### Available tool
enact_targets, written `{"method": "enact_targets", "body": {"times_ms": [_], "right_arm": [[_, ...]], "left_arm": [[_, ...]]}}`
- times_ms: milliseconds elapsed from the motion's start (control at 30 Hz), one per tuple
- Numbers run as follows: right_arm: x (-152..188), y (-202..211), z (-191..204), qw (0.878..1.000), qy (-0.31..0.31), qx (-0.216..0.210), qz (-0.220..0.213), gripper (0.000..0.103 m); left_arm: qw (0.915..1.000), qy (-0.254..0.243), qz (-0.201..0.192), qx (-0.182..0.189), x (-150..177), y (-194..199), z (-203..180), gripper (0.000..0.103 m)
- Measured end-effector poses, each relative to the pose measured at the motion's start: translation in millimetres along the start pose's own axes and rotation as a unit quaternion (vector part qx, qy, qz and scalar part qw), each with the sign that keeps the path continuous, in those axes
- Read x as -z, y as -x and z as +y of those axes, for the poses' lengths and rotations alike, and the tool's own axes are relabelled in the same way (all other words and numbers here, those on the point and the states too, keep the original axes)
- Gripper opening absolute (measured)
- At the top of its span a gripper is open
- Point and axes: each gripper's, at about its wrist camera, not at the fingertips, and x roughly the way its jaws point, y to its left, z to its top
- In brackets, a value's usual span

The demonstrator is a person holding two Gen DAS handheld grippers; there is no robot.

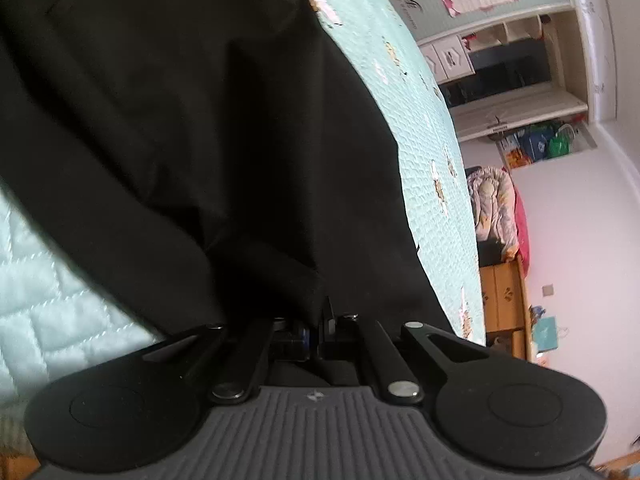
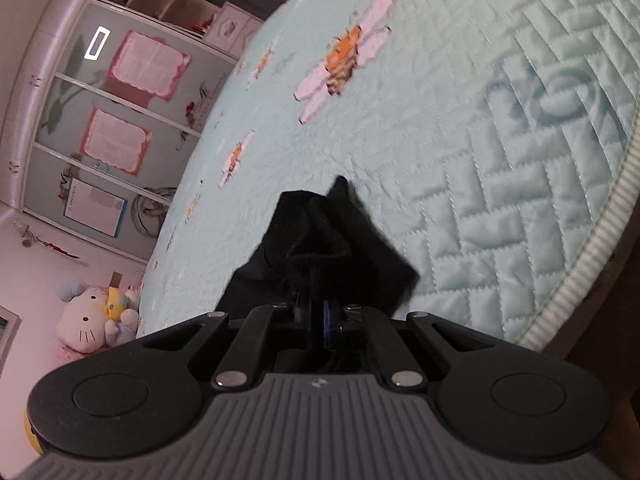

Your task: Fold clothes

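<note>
A black garment [image 1: 200,120] lies spread over a pale mint quilted bed [image 1: 424,140] and fills most of the left wrist view. My left gripper [image 1: 318,320] is shut on an edge of the black garment, with cloth bunched over its fingertips. In the right wrist view, my right gripper [image 2: 316,312] is shut on a bunched corner of the black garment [image 2: 320,240], held a little above the quilt [image 2: 480,140]. Both pairs of fingertips are mostly hidden by the cloth.
The bed's ribbed edge [image 2: 592,248] runs at the right. A wardrobe with pink-framed papers [image 2: 120,92] stands behind. A Hello Kitty plush [image 2: 86,320] sits on the floor. A wooden cabinet [image 1: 504,300] and bundled bedding [image 1: 492,204] stand beside the bed.
</note>
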Motion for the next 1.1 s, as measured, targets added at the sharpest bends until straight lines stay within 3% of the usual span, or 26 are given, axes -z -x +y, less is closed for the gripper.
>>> {"method": "enact_targets", "body": {"times_ms": [133, 200, 333, 400, 567, 800, 900, 967, 1033, 1100], "right_arm": [[-4.5, 6.5, 13.9, 1.000, 0.021, -0.004, -0.014, 0.003], [-7.7, 18.2, 16.6, 0.999, 0.029, -0.005, -0.029, 0.003], [-7.9, 18.4, -0.3, 0.999, 0.033, 0.023, -0.028, 0.003], [-5.5, 14.1, -8.6, 0.999, 0.024, 0.013, -0.028, 0.003], [-6.0, 15.4, 1.2, 0.999, 0.035, -0.019, -0.032, 0.003], [-2.2, 5.6, -18.5, 1.000, -0.003, -0.015, 0.001, 0.005], [-4.4, 12.5, -23.3, 1.000, -0.022, -0.022, 0.002, 0.011], [-7.3, 19.2, -19.9, 1.000, -0.013, -0.023, -0.008, 0.028], [-11.2, 20.8, -17.5, 0.999, -0.005, -0.031, -0.010, 0.036], [-14.1, 17.7, -10.9, 0.999, 0.018, -0.027, -0.012, 0.035]], "left_arm": [[0.9996, -0.010, 0.003, 0.027, -5.1, 10.1, -10.8, 0.000], [0.9986, -0.036, 0.024, 0.032, 1.0, 10.2, -16.2, 0.001], [0.9980, -0.044, 0.046, 0.001, 11.3, 0.4, -1.6, 0.001], [0.9990, -0.016, 0.042, -0.003, 9.6, 1.5, 14.7, 0.001], [0.9993, -0.026, 0.023, -0.012, 5.1, 17.2, 22.5, 0.001], [0.9998, -0.010, 0.014, -0.008, -0.4, 17.1, 23.0, 0.001], [0.9998, -0.009, 0.017, -0.007, 0.7, 17.7, 23.9, 0.001], [0.9998, 0.000, 0.022, -0.002, -1.0, 13.8, 23.5, 0.001], [0.9996, 0.011, 0.025, 0.005, -2.3, 9.6, 22.5, 0.001], [0.9995, 0.014, 0.023, 0.013, -1.3, 10.0, 20.0, 0.001]]}}
